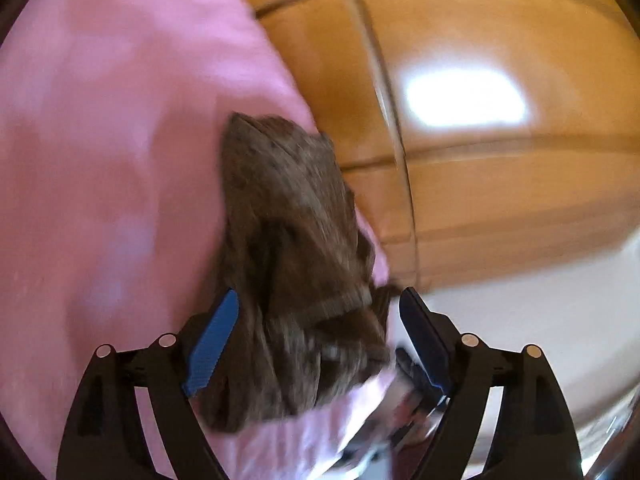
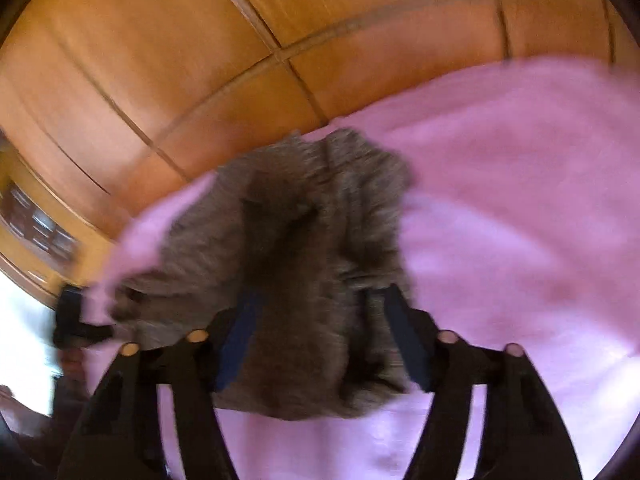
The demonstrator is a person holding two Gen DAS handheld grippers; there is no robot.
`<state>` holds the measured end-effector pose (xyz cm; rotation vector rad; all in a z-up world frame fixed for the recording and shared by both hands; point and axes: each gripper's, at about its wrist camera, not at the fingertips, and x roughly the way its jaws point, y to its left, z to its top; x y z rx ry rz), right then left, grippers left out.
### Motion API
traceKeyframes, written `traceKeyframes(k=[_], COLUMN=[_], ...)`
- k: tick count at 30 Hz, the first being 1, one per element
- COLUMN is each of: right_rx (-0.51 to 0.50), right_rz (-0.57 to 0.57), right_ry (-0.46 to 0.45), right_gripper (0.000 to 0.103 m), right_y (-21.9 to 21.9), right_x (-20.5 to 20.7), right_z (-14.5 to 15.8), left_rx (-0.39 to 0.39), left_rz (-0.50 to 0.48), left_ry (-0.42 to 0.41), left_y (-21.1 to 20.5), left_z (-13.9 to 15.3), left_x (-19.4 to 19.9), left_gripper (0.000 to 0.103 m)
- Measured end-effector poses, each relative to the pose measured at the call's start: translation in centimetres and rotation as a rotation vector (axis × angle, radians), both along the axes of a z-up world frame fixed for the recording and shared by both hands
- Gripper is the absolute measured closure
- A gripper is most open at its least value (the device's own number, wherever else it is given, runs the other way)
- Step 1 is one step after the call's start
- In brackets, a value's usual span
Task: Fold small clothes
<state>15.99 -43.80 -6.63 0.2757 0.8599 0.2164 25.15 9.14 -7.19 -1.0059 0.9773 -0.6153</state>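
A small brown-grey knitted garment (image 1: 292,240) lies bunched on a pink cloth (image 1: 112,160) near its edge. My left gripper (image 1: 320,308) is open, its blue-padded fingers (image 1: 212,344) standing either side of the garment's near end. In the right wrist view the same garment (image 2: 312,264) lies between the open fingers (image 2: 404,336) of my right gripper (image 2: 320,308) on the pink cloth (image 2: 520,220). Both views are motion-blurred. Whether the pads touch the fabric is unclear.
Wooden cabinet panels (image 1: 480,80) stand behind the pink cloth, also in the right wrist view (image 2: 200,60). The other gripper's dark tip (image 2: 72,320) shows at the left. A white surface (image 1: 520,320) lies at the lower right.
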Motion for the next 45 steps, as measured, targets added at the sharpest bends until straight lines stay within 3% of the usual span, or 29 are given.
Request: traceKeyframes(k=[3, 5, 9, 11, 12, 13, 14, 16, 18, 20, 22, 25, 27, 29, 30, 33, 38, 41, 45], right_rx=[-0.169, -0.247, -0.327, -0.333, -0.316, -0.283, -0.263, -0.178, -0.081, -0.059, -0.041, -0.009, 0.008, 0.019, -0.005, -0.041, -0.139, -0.154, -0.171], right_rz=[0.068, 0.121, 0.219, 0.251, 0.268, 0.276, 0.256, 0.170, 0.060, -0.015, -0.070, -0.129, -0.145, -0.126, -0.115, -0.049, 0.099, 0.163, 0.273], right_ry=[-0.049, -0.062, -0.041, -0.032, -0.020, -0.009, -0.006, -0.005, 0.011, 0.036, 0.078, 0.136, 0.151, 0.121, 0.098, 0.054, -0.004, -0.015, 0.002], right_gripper=[0.043, 0.043, 0.042, 0.042, 0.049, 0.081, 0.099, 0.099, 0.100, 0.100, 0.100, 0.102, 0.097, 0.077, 0.060, 0.056, 0.053, 0.053, 0.053], right_y=[2.1, 3.5, 5.8, 6.5, 6.7, 6.6, 6.2, 4.3, 1.6, 0.0, -0.7, -1.8, -2.3, -2.7, -2.6, -1.9, 0.9, 2.5, 4.5], right_x=[0.6, 2.0, 6.3, 8.0, 8.7, 9.5, 10.0, 10.7, 11.9, 12.6, 13.3, 13.7, 13.9, 13.2, 12.7, 11.5, 11.0, 12.2, 14.4], right_z=[0.5, 0.2, -1.8, -2.2, -2.2, -2.2, -2.0, -1.3, -1.2, -1.8, -3.0, -4.7, -5.1, -4.7, -4.2, -3.0, -1.1, -0.8, -1.0], left_rx=[0.198, 0.266, 0.310, 0.301, 0.292, 0.281, 0.266, 0.200, 0.119, 0.062, 0.084, 0.177, 0.249, 0.350, 0.436, 0.577, 0.747, 0.745, 0.671], left_rz=[-0.147, -0.263, -0.389, -0.399, -0.394, -0.381, -0.336, -0.244, -0.073, 0.060, 0.173, 0.220, 0.176, 0.074, 0.000, -0.195, -0.293, -0.260, -0.279], left_ry=[-0.132, -0.173, -0.187, -0.178, -0.174, -0.174, -0.172, -0.180, -0.187, -0.168, -0.142, -0.110, -0.107, -0.145, -0.179, -0.266, -0.390, -0.360, -0.312], left_y=[-3.1, -5.5, -8.9, -9.4, -9.7, -9.7, -9.3, -8.1, -5.5, -2.9, -0.5, 1.6, 1.8, 0.5, -0.5, -4.4, -8.4, -8.5, -7.3], left_z=[2.8, 3.0, 2.3, 1.6, 1.4, 1.5, 1.7, 2.4, 3.4, 3.6, 3.6, 3.1, 2.6, 2.4, 2.5, 2.3, 2.5, 2.1, 1.7], left_x=[-2.4, -3.4, -3.2, -2.3, -1.4, -0.6, 0.9, 3.1, 5.3, 6.7, 7.1, 6.1, 4.7, 3.2, 1.9, -0.9, -1.6, 1.2, 4.3], left_gripper=[0.022, 0.022, 0.022, 0.022, 0.022, 0.022, 0.022, 0.022, 0.022, 0.022, 0.021, 0.021, 0.021, 0.021, 0.021, 0.021, 0.021, 0.021, 0.021])
